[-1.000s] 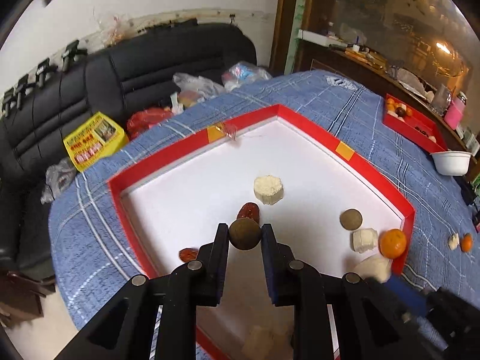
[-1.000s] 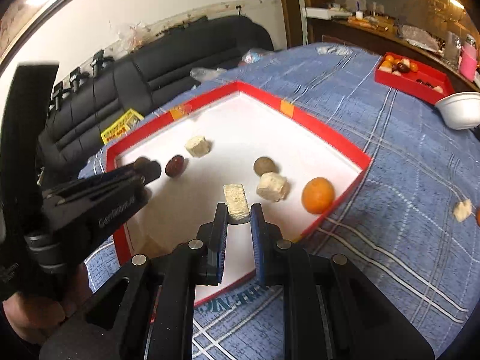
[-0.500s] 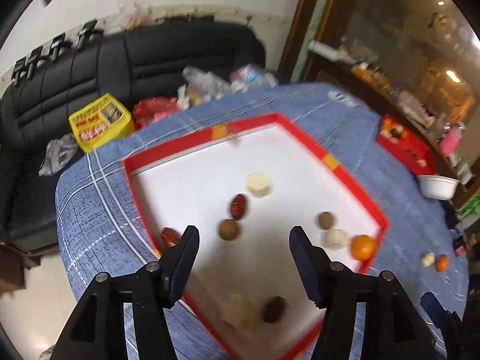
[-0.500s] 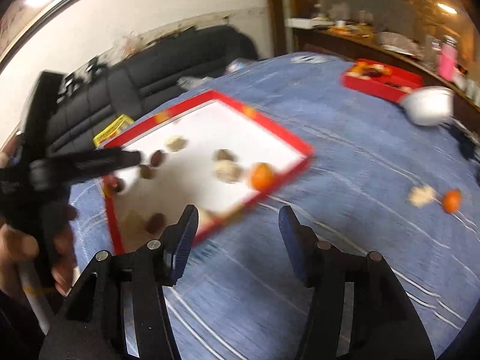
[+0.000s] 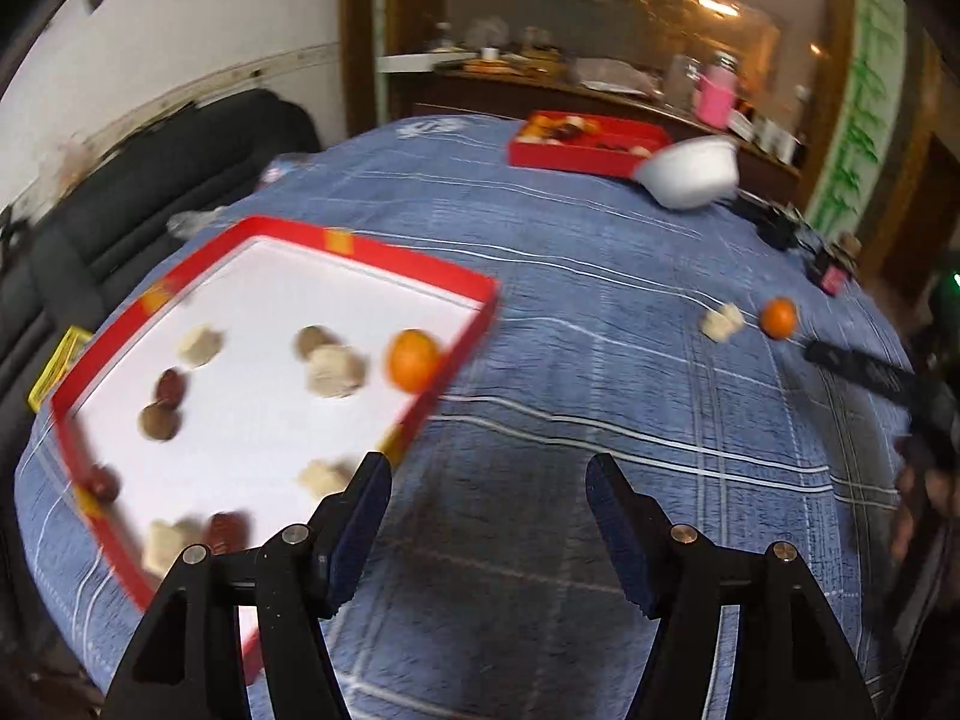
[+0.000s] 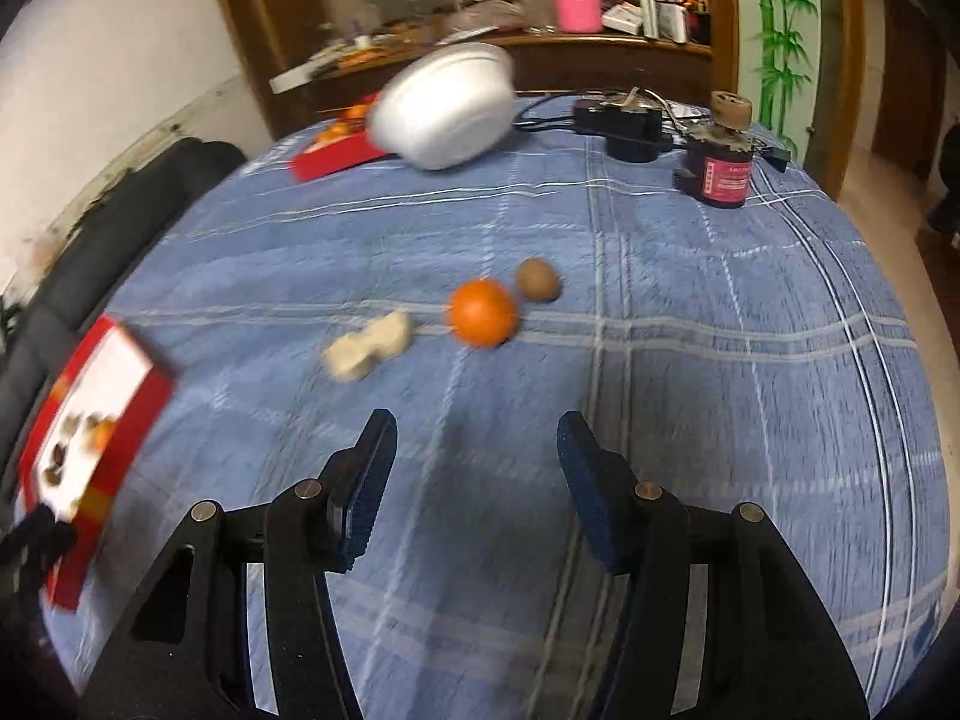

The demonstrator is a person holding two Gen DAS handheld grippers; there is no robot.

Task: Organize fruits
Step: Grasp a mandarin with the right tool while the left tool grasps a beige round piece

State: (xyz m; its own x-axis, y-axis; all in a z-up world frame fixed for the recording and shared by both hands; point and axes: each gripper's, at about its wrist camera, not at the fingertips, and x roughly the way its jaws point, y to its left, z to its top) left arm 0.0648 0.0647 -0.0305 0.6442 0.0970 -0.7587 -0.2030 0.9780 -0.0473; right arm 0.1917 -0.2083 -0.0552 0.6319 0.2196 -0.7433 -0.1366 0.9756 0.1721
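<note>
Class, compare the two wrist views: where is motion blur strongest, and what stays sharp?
Left wrist view: the red tray and its fruits smear, the left gripper stays sharp. Right wrist view: the white bowl and pale chunk blur, the right gripper stays crisp; fisheye bends the tablecloth lines.

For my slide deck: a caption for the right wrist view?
Open right tongs above blue tablecloth, facing an orange.
</note>
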